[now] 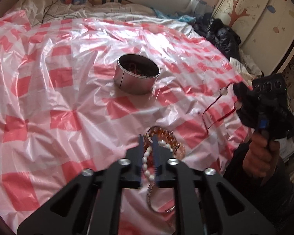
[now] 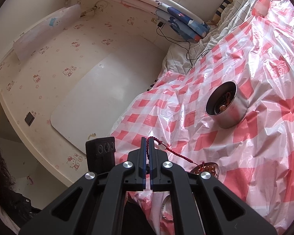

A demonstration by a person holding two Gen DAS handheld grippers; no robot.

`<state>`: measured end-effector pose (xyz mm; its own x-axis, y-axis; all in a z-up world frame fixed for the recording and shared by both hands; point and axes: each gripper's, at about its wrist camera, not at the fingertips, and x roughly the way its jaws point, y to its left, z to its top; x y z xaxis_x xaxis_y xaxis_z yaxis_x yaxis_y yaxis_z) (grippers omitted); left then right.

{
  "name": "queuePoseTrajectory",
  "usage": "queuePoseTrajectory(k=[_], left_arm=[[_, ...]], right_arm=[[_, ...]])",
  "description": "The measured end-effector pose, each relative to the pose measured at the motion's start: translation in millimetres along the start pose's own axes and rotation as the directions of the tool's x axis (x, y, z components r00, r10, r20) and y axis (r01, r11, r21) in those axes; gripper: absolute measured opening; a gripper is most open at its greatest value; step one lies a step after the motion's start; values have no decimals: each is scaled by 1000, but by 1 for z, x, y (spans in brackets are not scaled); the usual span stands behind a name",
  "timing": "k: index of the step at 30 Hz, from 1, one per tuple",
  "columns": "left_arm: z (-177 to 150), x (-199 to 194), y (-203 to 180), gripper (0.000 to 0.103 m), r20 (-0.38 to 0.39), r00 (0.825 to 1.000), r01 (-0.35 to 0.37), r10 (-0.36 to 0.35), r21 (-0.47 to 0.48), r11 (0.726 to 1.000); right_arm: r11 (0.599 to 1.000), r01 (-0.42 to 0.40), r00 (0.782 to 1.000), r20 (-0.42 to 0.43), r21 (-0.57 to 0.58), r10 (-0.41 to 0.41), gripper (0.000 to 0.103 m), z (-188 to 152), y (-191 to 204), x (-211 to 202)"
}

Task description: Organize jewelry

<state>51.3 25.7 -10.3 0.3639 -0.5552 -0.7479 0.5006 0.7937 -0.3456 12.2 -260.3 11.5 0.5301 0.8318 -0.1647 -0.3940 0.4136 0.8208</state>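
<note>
Pearl bracelet [image 1: 147, 161] sits between the left gripper [image 1: 148, 146] fingers, low centre of the left view; fingers narrowed around the strand, contact likely but not certain. Amber bead bracelet [image 1: 162, 135] and a metal bangle [image 1: 150, 197] lie right against it on the bed's checked plastic sheet [image 1: 68, 90].

Right gripper [image 2: 147, 143] pinched fully closed on a red cord bracelet [image 2: 174, 153]; cord trails toward lower right of the right view, its loose end hanging free.

Metal tin [image 1: 137, 76] stands mid-frame, upper centre, well apart from both, some jewelry already inside.

Judgement: carry the cord over the tin's mouth first, lower until the slack coils inside, then release. Lift the pearls slowly, so neighbours don't snag.
</note>
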Motion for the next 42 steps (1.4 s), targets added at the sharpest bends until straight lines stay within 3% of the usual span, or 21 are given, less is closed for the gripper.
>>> queuePoseTrajectory(k=[2,7,14,18,21,23,28,33,38,42], left_arm=[[-8,0,-3,45,-20,999,-30,31,36,999],[-31,-8,-21,49,-35,999,-19,25,183,983],[-53,8,-41,49,-83,996,-3,26,264,964],[-65,28,-46,27,-144,983,-64,113,311,948],[-67,24,-41,5,-150,982,-66,113,288,955],[-68,22,-38,3,-151,982,-71,116,274,959],[-63,8,-30,3,-160,986,-5,41,218,976],[-48,-16,-11,3,-59,998,20,-13,118,993],[-10,-20,-2,3,41,999,0,-2,49,999],[38,-3,-1,3,100,994,-34,34,-4,999]], right_arm=[[1000,-4,1000,0,0,4,3,0,0,0],[1000,-15,1000,0,4,15,3,1,0,1],[1000,-23,1000,-6,4,23,3,-1,2,2],[1000,-21,1000,0,6,21,3,-1,1,1],[1000,-17,1000,6,16,17,3,-2,-1,-2],[1000,-15,1000,9,23,15,3,-2,-3,-3],[1000,-11,1000,11,25,11,3,-3,-4,-4],[999,-33,999,22,36,32,3,-2,-5,-7],[994,-88,994,63,61,85,3,12,-7,-10],[994,-103,991,90,44,99,3,32,-5,-11]])
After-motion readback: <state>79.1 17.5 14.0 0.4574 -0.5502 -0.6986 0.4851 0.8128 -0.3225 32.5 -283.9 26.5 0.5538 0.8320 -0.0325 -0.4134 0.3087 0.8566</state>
